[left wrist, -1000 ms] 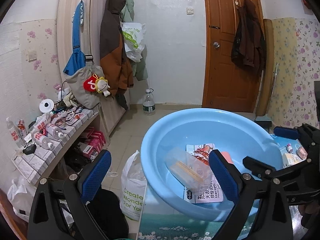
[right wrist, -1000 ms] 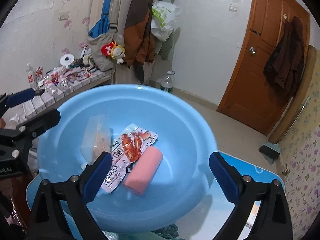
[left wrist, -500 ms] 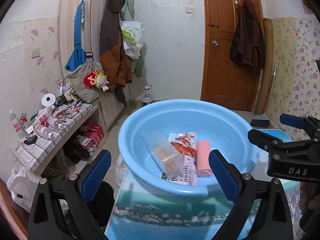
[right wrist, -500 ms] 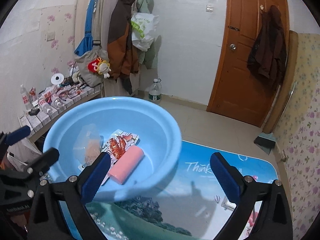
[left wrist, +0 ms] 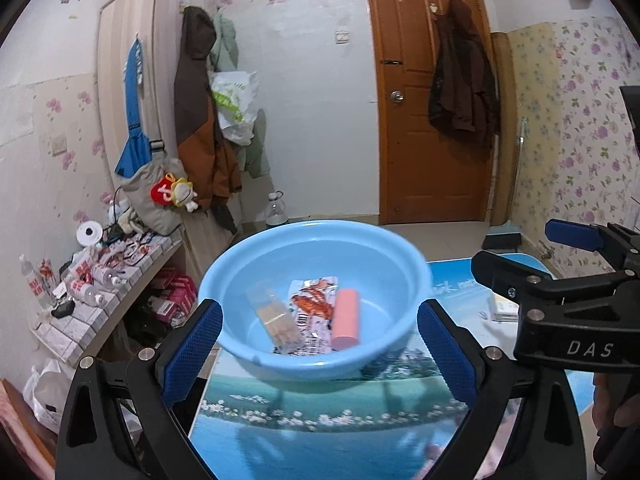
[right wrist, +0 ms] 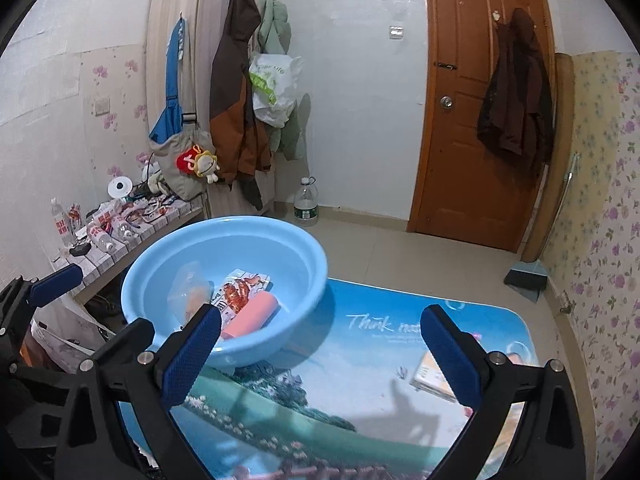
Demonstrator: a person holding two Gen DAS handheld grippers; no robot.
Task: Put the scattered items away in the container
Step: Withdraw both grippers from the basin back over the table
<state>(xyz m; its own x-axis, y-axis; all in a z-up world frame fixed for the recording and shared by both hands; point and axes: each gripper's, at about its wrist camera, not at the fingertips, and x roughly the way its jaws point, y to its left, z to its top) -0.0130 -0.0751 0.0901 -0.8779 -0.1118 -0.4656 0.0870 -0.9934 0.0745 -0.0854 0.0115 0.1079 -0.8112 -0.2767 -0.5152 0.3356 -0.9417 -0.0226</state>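
Blue basin (right wrist: 224, 276) holds three items; both grippers, left (left wrist: 318, 354) and right (right wrist: 318, 354), gape wide, empty. Next: the small box (right wrist: 434, 376) at four o'clock.

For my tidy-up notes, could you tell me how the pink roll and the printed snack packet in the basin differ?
The pink roll is a plain, thick cylinder; the snack packet is flat, with red-and-white print. The roll lies nearer the basin's right side, the packet in the middle. Both lie inside the basin.
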